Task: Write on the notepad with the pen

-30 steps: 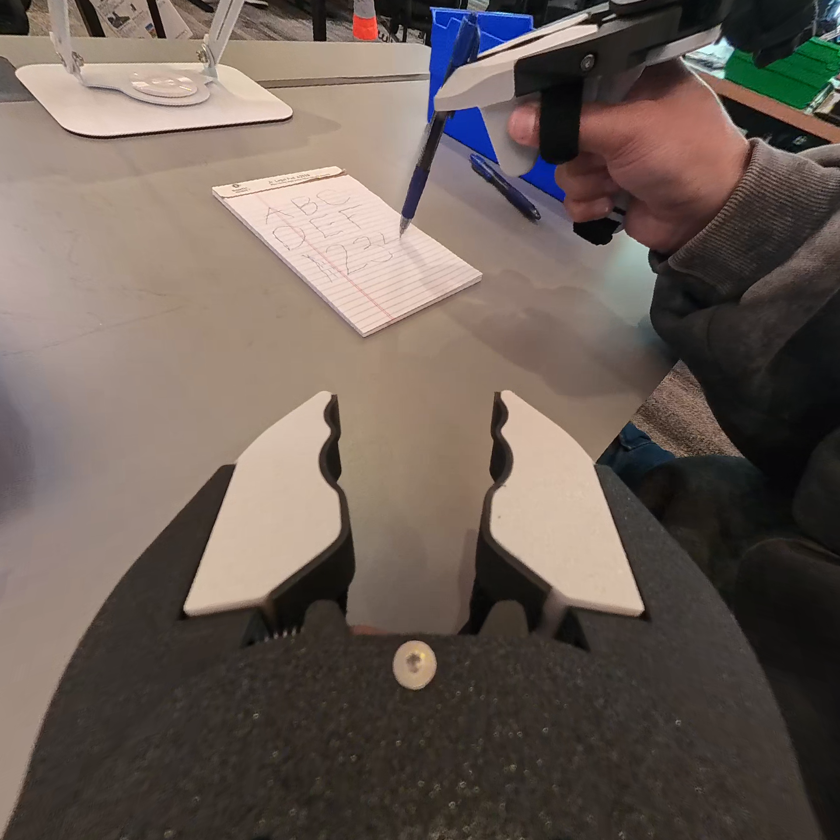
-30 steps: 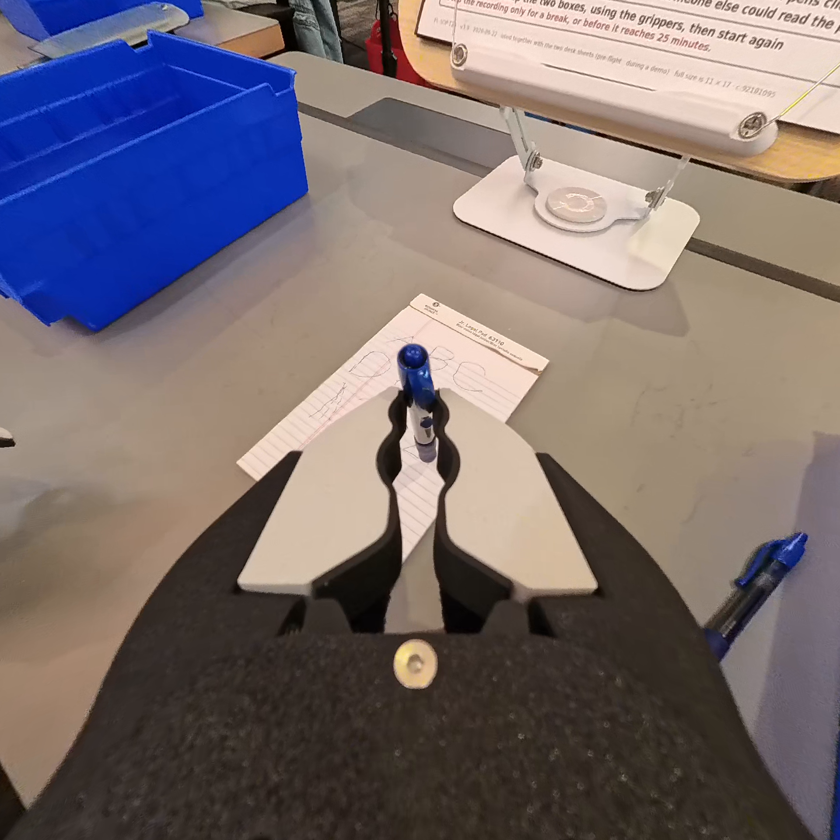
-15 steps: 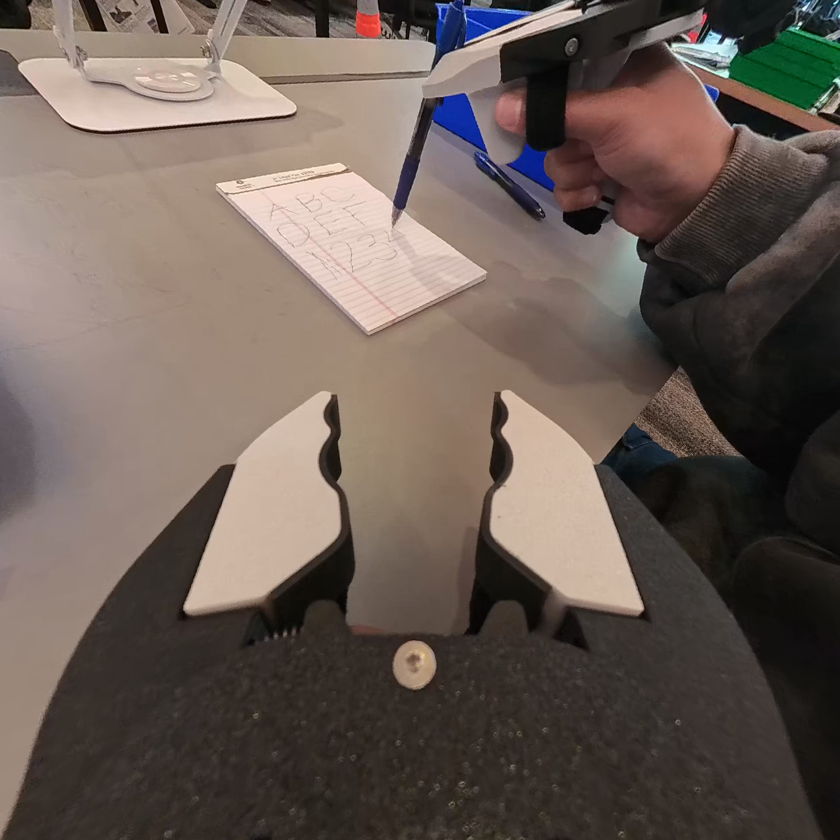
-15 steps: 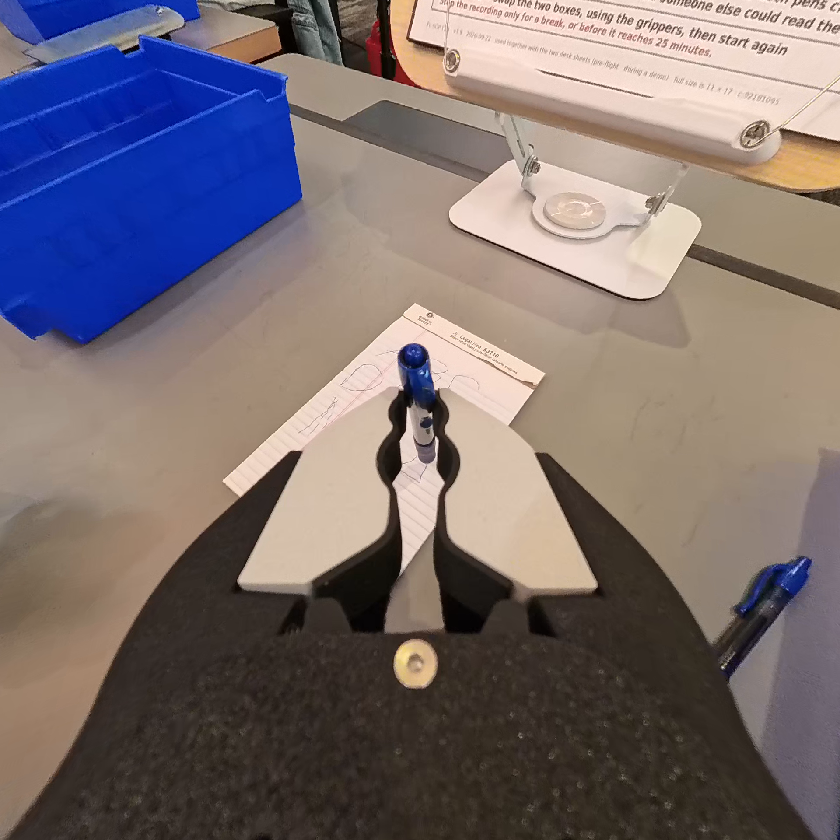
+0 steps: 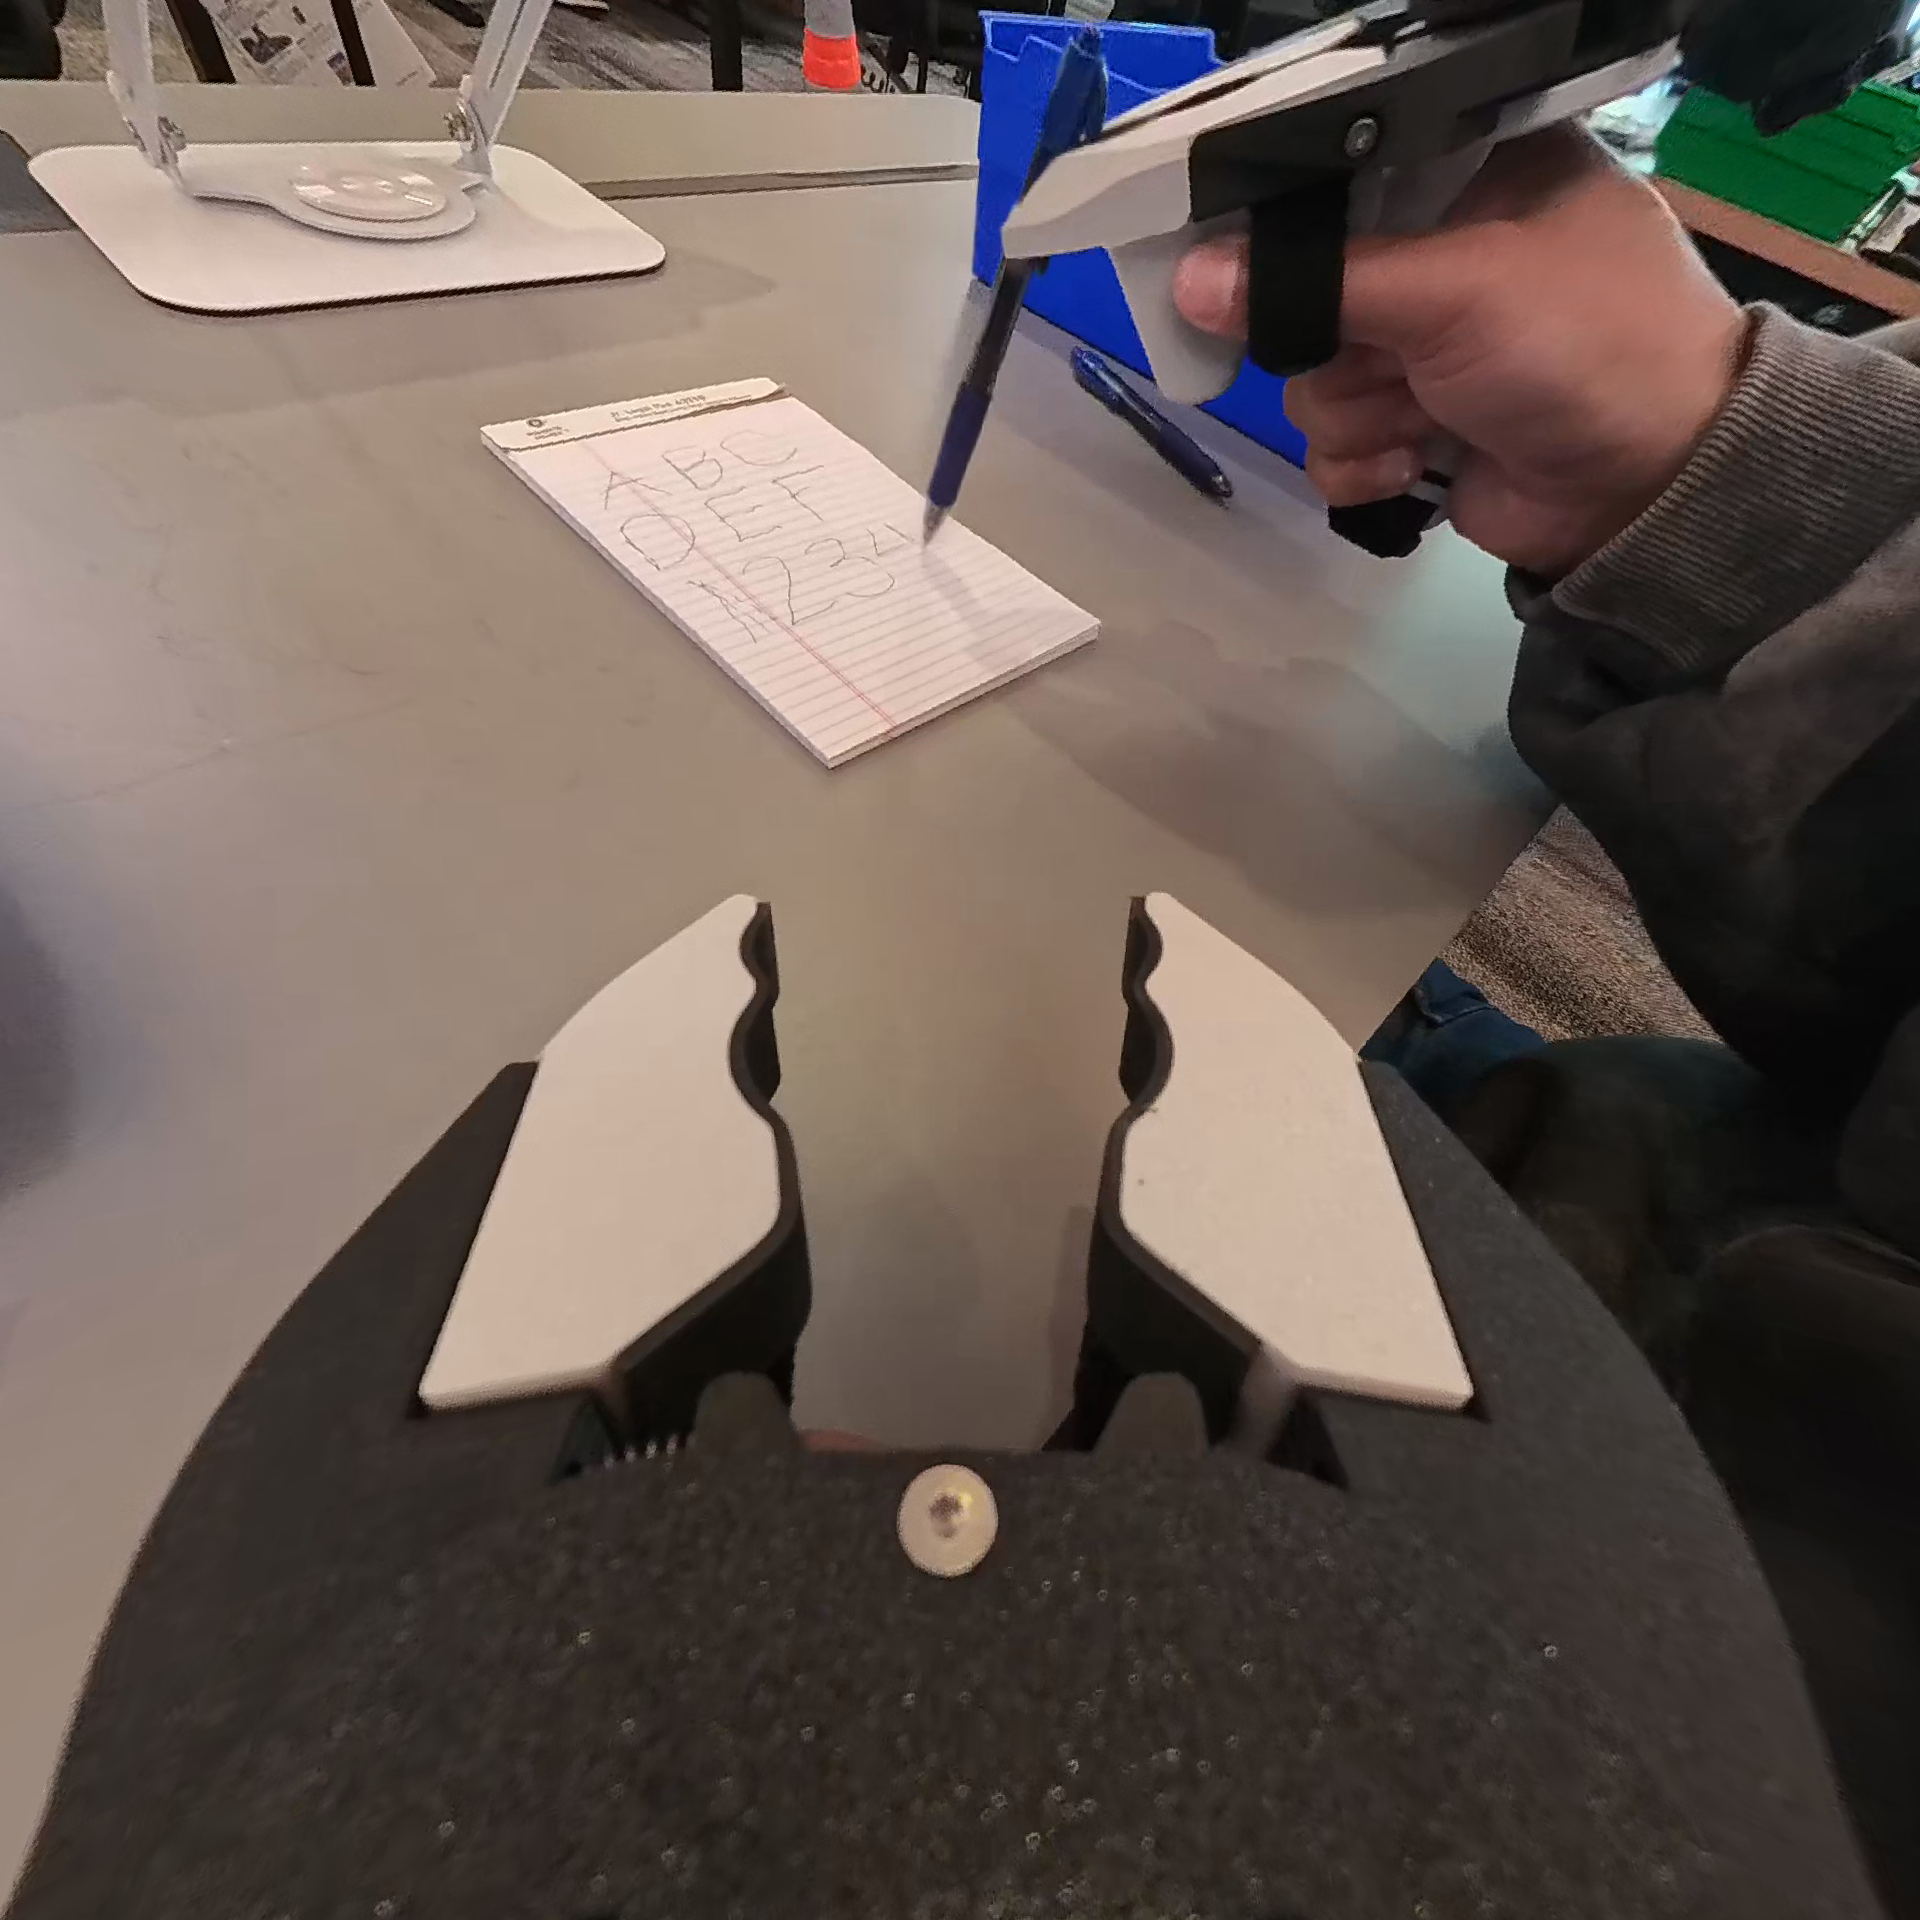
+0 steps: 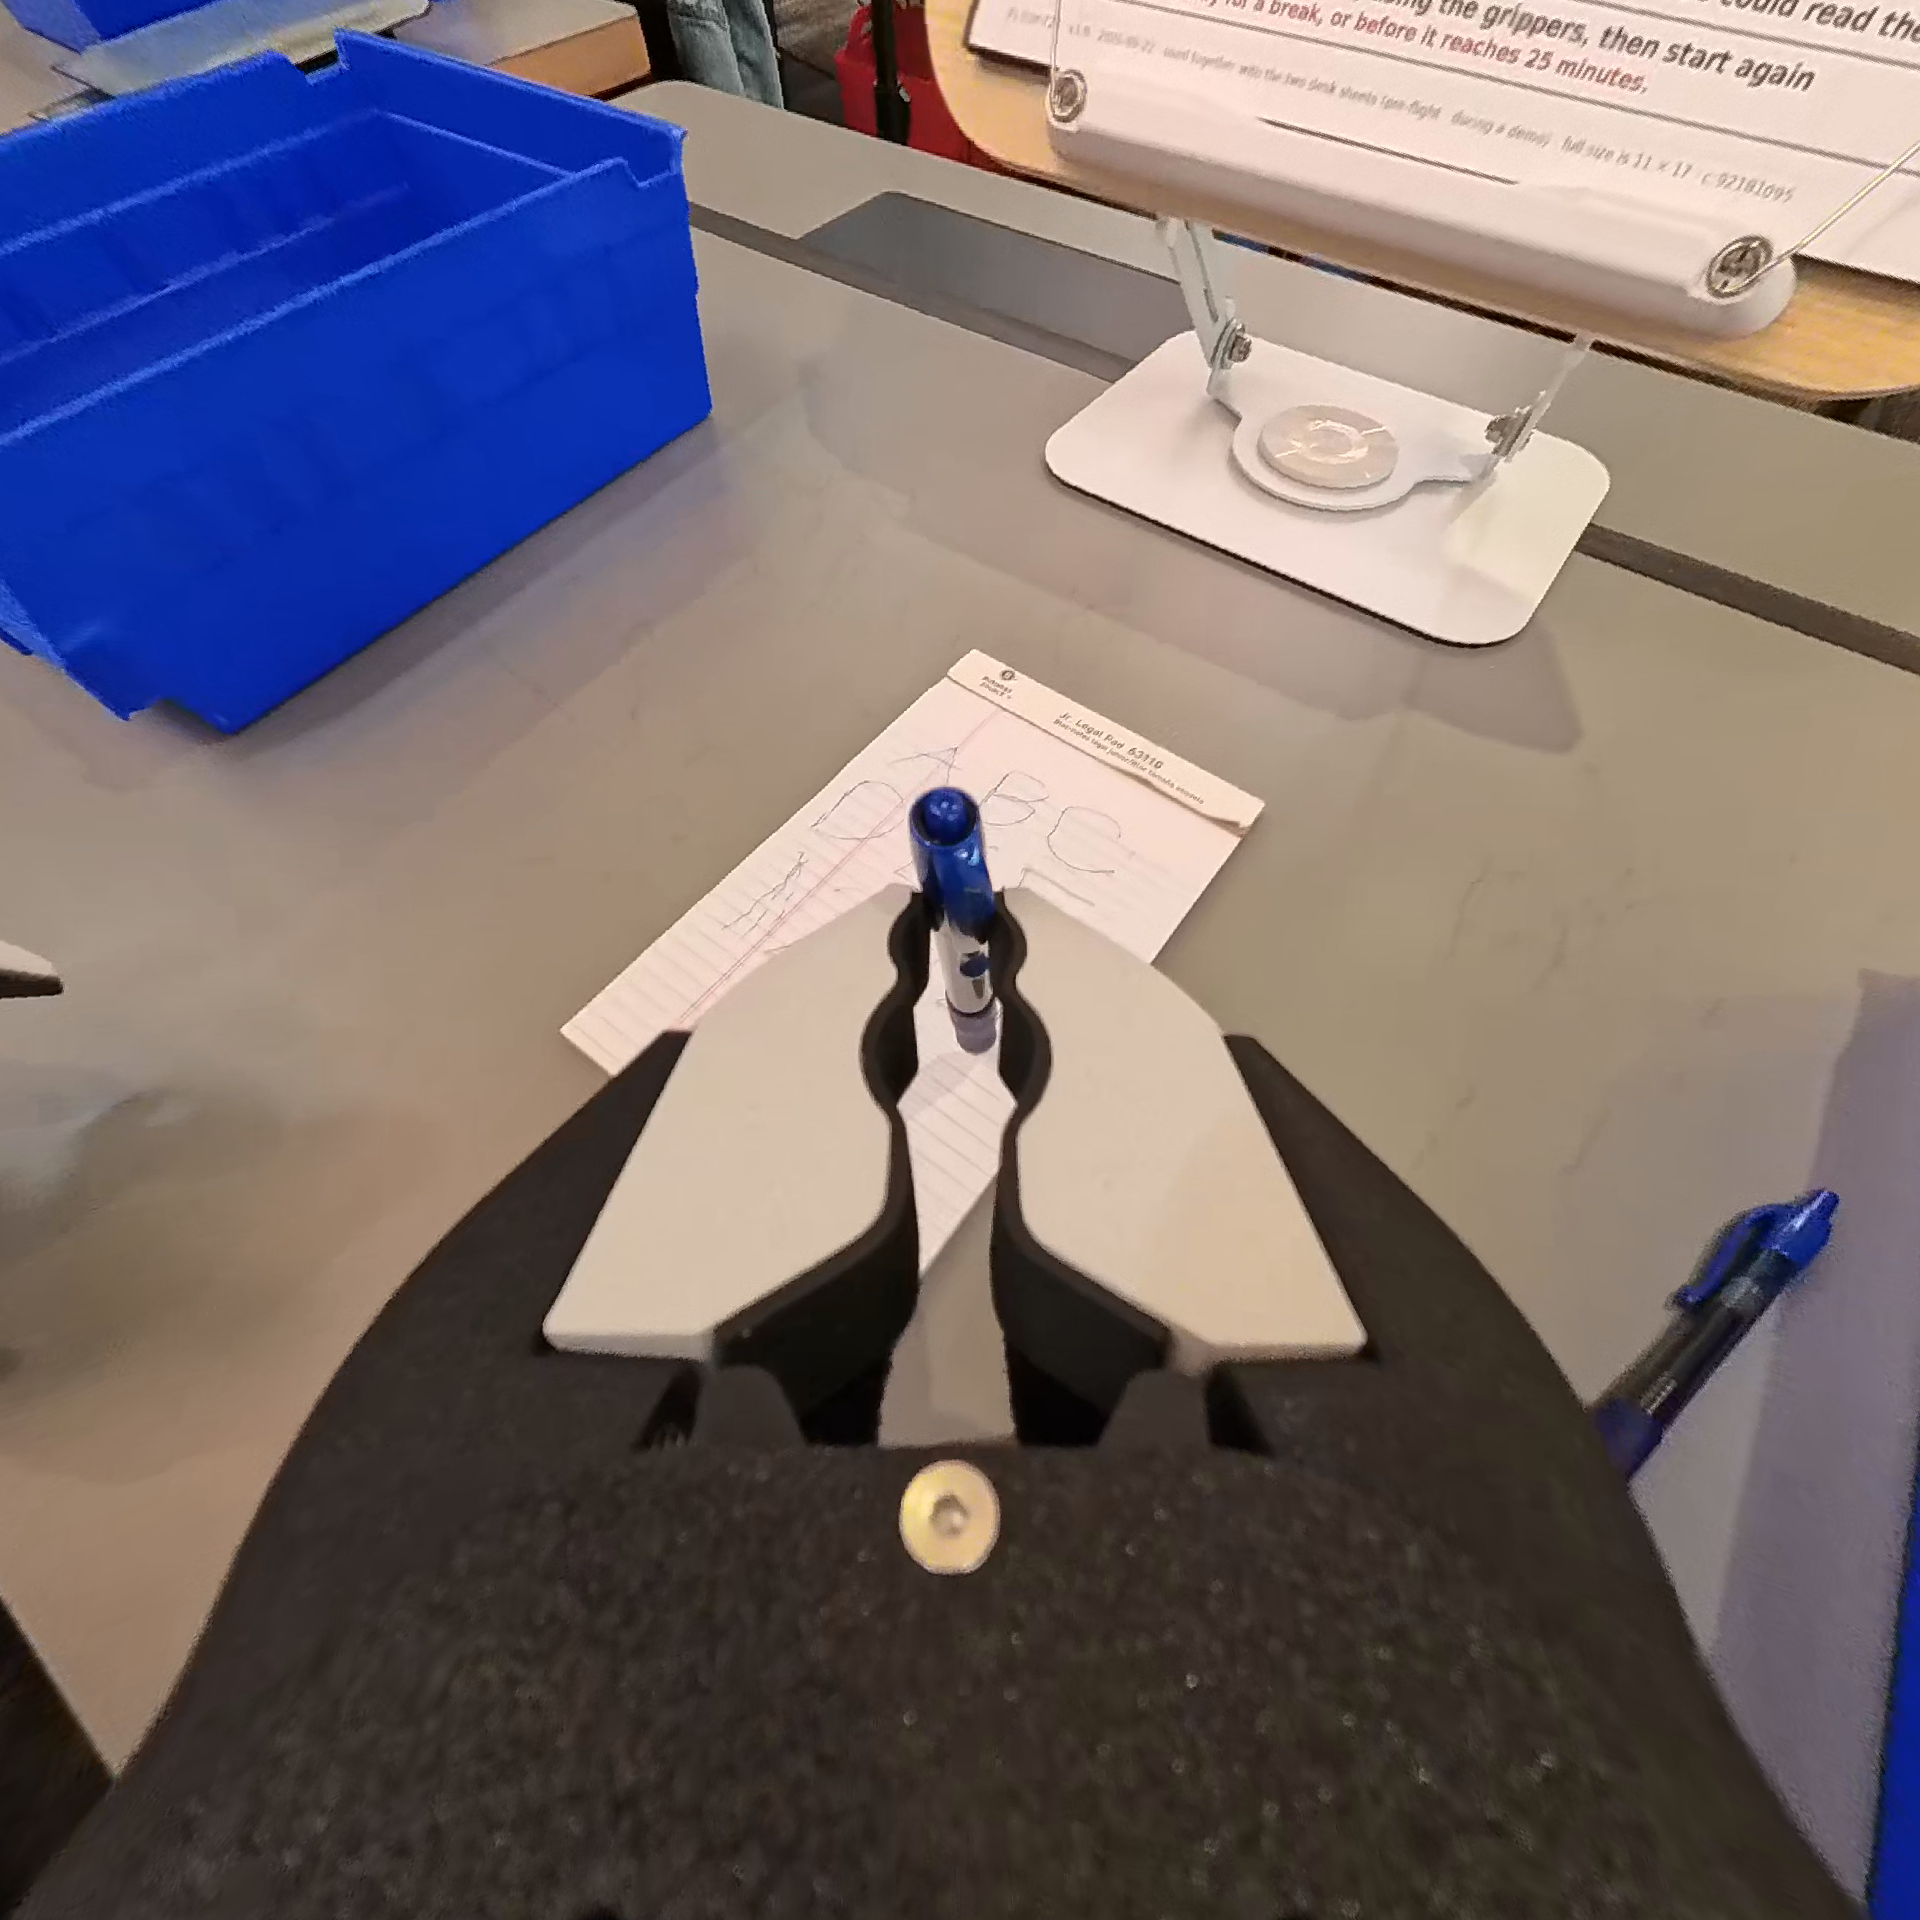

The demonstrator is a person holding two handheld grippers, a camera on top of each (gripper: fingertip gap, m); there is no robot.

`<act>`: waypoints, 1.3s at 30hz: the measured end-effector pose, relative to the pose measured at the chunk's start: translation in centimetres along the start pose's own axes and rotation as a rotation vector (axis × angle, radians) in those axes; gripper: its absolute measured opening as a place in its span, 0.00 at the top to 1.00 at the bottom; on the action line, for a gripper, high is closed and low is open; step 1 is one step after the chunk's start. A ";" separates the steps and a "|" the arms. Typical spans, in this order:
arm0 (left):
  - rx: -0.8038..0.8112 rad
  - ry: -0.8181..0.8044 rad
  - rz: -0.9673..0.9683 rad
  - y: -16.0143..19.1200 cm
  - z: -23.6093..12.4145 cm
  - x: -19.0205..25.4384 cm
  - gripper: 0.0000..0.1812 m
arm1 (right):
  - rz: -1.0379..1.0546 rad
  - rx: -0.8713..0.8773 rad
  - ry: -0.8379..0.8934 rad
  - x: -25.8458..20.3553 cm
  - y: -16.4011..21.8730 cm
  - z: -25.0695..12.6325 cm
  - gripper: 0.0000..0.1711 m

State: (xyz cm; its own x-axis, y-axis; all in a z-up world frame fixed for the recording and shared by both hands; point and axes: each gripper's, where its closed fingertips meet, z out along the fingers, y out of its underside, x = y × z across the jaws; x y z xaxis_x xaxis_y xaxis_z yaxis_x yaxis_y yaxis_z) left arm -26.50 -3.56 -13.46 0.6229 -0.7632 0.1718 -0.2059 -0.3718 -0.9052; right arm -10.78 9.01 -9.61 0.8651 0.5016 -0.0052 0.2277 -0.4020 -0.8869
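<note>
A white lined notepad (image 5: pixel 831 582) lies on the grey table and bears handwritten marks in three rows; it also shows in the right wrist view (image 6: pixel 1091 862). My right gripper (image 6: pixel 951 899) is shut on a blue pen (image 6: pixel 956 894) held nearly upright. In the left wrist view the pen (image 5: pixel 977 343) has its tip on the pad at the end of the third row, and the right gripper (image 5: pixel 1049 208) is held by a hand. My left gripper (image 5: pixel 951 914) is open and empty, low over the table's near part, well short of the pad.
A blue bin (image 6: pixel 312 364) stands beside the pad. A white stand base (image 6: pixel 1330 488) carries a sign board behind the pad. A second blue pen (image 6: pixel 1725 1309) lies on the table, seen also in the left wrist view (image 5: pixel 1148 421). The person's sleeve (image 5: pixel 1714 675) crosses the table edge. Across from one pair of fingers to the other is roughly 20 cm.
The pen tip has moved along the third row and a further mark has appeared at its end. The left gripper has stayed open and nearly still.
</note>
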 end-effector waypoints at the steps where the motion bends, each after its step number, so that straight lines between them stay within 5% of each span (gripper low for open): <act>1: 0.002 0.001 0.000 0.0 0.0 0.0 0.65 | 0.000 -0.003 0.001 -0.1 0.1 -0.2 0.94; 39: -0.019 0.010 0.000 0.3 0.5 0.1 0.64 | 0.038 0.032 0.066 2.8 -0.1 0.2 0.94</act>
State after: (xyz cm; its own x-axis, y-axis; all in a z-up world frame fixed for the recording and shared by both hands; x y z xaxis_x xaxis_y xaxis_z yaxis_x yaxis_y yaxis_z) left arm -26.12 -3.54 -13.93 0.6154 -0.7683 0.1760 -0.2198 -0.3817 -0.8978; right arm -8.41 10.60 -9.66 0.9009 0.4339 -0.0097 0.1803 -0.3945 -0.9010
